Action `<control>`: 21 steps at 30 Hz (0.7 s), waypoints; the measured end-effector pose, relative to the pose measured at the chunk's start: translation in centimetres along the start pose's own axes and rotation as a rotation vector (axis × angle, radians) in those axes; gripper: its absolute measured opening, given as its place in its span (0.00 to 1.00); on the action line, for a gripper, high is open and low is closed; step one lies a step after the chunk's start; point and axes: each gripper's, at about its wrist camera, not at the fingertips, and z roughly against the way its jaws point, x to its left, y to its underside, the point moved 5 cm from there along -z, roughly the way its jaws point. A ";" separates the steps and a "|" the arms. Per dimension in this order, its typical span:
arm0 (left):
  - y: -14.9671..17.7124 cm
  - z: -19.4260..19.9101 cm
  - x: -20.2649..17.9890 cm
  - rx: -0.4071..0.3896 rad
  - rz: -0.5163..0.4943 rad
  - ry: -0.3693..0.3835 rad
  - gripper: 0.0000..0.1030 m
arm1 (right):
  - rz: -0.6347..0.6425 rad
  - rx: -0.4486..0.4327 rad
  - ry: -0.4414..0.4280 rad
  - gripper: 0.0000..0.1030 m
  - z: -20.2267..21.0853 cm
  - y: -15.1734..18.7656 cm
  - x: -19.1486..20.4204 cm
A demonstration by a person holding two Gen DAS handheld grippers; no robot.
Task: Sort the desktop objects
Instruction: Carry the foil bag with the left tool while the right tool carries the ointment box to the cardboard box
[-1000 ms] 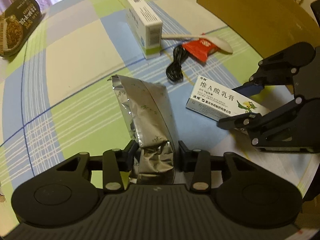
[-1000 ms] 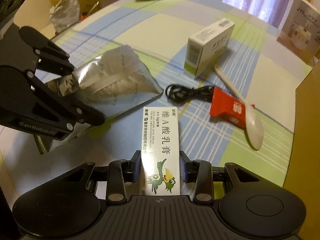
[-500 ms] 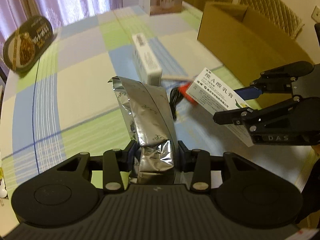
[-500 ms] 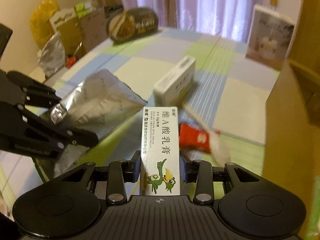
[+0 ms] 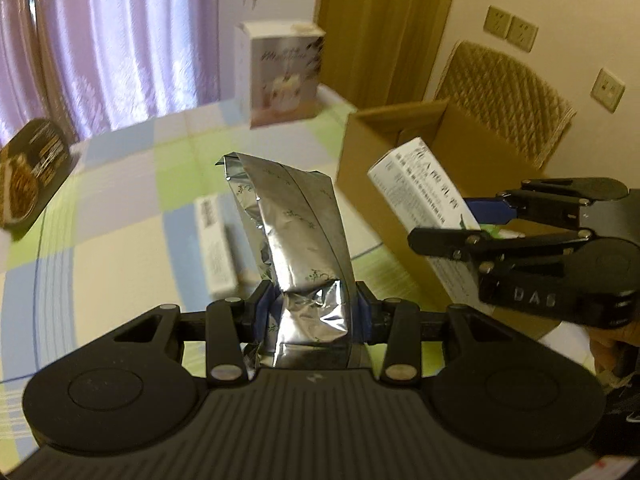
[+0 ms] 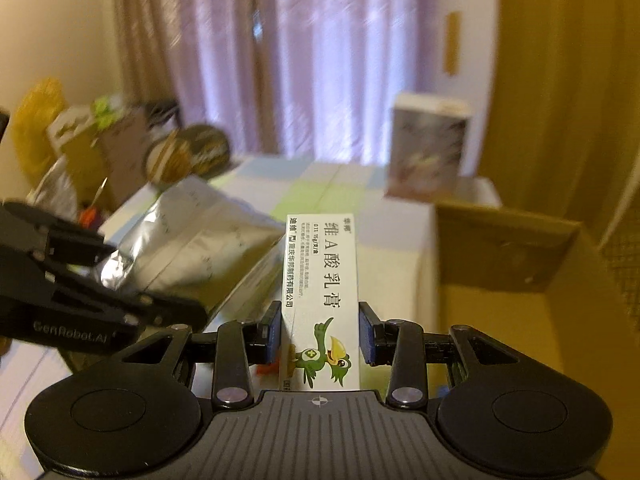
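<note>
Foil pouch [image 5: 296,240] pinched between jaws of left gripper [image 5: 310,312], held upright above the table [image 5: 120,216]. Ointment box [image 6: 320,300] clamped in jaws of right gripper [image 6: 320,336], raised at the open cardboard box [image 5: 472,136] by the table's right edge. White carton [image 5: 216,248] lies mid-table. Tall printed box [image 5: 280,76] stands at far edge; dark food tray [image 5: 28,172] at left edge.
</note>
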 end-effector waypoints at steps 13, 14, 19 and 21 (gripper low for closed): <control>-3.7 -1.6 -6.2 -0.054 -0.024 0.101 0.36 | -0.134 -0.051 0.161 0.34 3.5 0.1 -7.8; -3.9 -1.9 -6.7 -0.055 -0.027 0.108 0.36 | -0.139 -0.048 0.171 0.34 3.8 0.3 -8.3; -4.5 -3.1 -9.2 -0.047 -0.049 0.150 0.36 | -0.158 -0.027 0.208 0.34 4.6 1.7 -10.4; -4.7 -3.6 -10.3 -0.044 -0.052 0.169 0.36 | -0.171 -0.019 0.220 0.34 4.7 2.1 -11.2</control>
